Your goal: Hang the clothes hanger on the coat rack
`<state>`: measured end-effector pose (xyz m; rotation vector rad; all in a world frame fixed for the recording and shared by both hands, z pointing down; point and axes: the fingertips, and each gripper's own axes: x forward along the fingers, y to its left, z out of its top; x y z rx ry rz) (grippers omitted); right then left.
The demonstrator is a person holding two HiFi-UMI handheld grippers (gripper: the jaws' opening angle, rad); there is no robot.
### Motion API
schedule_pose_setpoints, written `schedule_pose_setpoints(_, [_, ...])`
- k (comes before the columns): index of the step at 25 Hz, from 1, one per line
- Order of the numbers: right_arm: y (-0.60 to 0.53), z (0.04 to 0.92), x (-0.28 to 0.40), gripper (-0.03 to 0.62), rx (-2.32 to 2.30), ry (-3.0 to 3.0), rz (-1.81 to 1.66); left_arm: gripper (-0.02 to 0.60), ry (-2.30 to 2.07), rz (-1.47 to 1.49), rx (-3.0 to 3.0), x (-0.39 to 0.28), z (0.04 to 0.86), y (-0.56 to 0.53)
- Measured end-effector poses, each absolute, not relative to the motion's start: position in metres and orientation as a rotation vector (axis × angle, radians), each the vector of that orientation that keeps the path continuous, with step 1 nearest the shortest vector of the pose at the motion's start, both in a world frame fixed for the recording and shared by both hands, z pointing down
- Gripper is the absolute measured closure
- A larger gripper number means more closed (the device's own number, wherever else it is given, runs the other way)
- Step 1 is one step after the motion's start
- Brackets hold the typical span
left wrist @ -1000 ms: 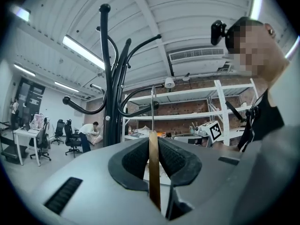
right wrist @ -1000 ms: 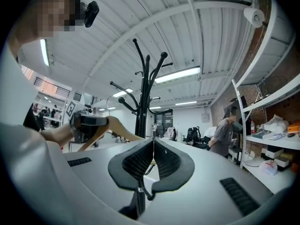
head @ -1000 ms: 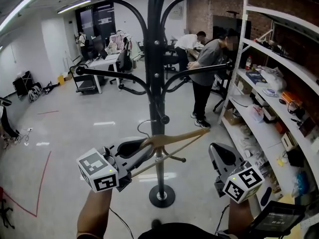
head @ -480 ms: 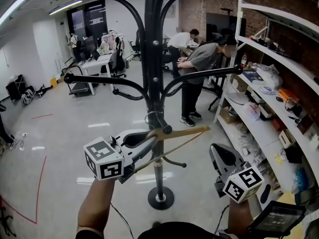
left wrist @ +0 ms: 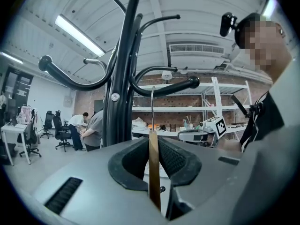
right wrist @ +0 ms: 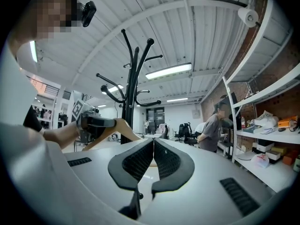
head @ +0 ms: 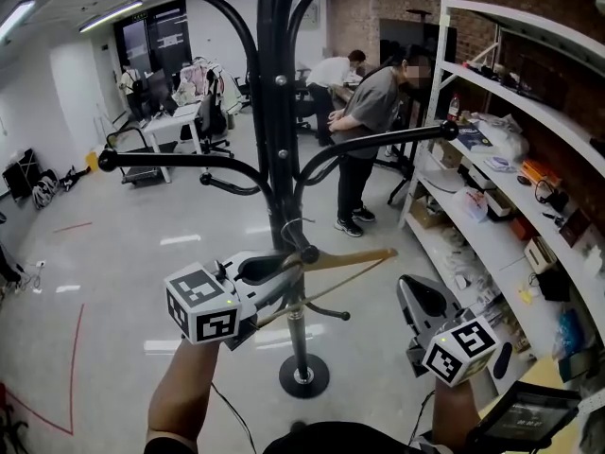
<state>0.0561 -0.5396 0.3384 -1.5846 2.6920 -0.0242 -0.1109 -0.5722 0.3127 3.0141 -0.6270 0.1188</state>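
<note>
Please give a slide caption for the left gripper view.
Left gripper holds a wooden hanger, hook up, beside the coat rack.

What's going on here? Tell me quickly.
A person holds a tool in each hand. The left tool is shut on a wooden clothes hanger and holds it close against the pole of the black coat rack. The right tool is shut on nothing, held low off to the side. The hanger has not yet been let go.

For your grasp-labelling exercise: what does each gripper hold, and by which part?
The left gripper clamps the light wooden clothes hanger by its wooden shoulder, just below its metal hook. The right gripper is shut and empty.
</note>
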Motion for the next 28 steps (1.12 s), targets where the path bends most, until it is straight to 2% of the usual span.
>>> schedule_pose_setpoints(28, [-0.536,0.350,0.053,0.588,-1.548,2.748,-0.067,0.529,-0.682,0.083,3.046,-0.118,0.320,-0.578])
